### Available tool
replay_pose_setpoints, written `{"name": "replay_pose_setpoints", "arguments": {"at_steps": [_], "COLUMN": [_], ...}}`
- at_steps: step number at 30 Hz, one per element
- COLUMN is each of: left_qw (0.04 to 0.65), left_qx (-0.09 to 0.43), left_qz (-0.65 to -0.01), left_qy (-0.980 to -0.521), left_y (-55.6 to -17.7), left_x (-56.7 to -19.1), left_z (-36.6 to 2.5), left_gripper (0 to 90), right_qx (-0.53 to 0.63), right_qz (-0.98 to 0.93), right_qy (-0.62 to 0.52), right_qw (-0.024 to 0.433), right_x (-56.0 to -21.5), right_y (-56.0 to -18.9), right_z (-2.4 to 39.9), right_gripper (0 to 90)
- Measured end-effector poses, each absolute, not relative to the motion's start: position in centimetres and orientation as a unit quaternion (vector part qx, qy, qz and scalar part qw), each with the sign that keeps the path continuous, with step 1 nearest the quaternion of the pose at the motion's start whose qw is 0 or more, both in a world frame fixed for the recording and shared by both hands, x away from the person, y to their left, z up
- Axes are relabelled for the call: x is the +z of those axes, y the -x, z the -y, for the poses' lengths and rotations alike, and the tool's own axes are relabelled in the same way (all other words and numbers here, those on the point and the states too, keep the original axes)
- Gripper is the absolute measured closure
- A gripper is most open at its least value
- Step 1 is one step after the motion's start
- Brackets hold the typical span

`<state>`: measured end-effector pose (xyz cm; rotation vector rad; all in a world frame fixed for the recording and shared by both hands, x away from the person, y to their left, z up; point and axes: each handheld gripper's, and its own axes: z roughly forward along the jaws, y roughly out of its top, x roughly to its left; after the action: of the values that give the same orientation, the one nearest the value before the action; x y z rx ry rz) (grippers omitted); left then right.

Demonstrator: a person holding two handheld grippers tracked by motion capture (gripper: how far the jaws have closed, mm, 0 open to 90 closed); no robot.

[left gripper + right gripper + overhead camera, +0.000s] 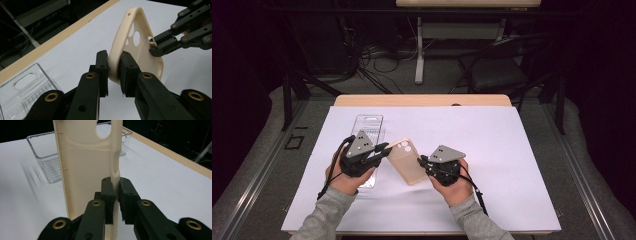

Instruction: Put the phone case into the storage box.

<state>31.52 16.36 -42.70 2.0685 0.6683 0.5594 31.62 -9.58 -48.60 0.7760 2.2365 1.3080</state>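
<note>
Cream phone case (406,161) hangs between both grippers, left (384,150) and right (422,162) each clamped on an edge (above the table).

A light wooden table (422,100) carries a white rectangular sheet (512,165) covering nearly all of it. A clear plastic oblong tray (368,125) rests toward the sheet's far left corner.

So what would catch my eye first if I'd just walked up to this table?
Probably the cream phone case, held up off the white table near its middle, with the left gripper and the right gripper each pinching one edge. Next, the clear plastic tray lying just behind the left hand.
</note>
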Motion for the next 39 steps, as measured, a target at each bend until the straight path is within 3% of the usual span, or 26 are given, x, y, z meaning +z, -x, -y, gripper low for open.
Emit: {"name": "replay_pose_setpoints", "arguments": {"at_steps": [18, 39], "left_qw": [0.436, 0.439], "left_qx": [0.23, 0.239], "left_qz": [-0.271, -0.27], "left_qy": [-0.827, -0.823], "left_y": [-31.7, -32.3], "left_x": [-42.6, -42.9], "left_z": [-16.9, -17.6], "left_gripper": [79.0, 78.9], "right_qx": [0.475, 0.477], "right_qz": [-0.808, -0.802], "right_qy": [-0.278, -0.283], "right_qw": [0.21, 0.223], "right_x": [-48.7, -48.2], "right_y": [-31.7, -32.2], "right_z": [9.5, 10.2], "right_gripper": [76.4, 54.0]}}
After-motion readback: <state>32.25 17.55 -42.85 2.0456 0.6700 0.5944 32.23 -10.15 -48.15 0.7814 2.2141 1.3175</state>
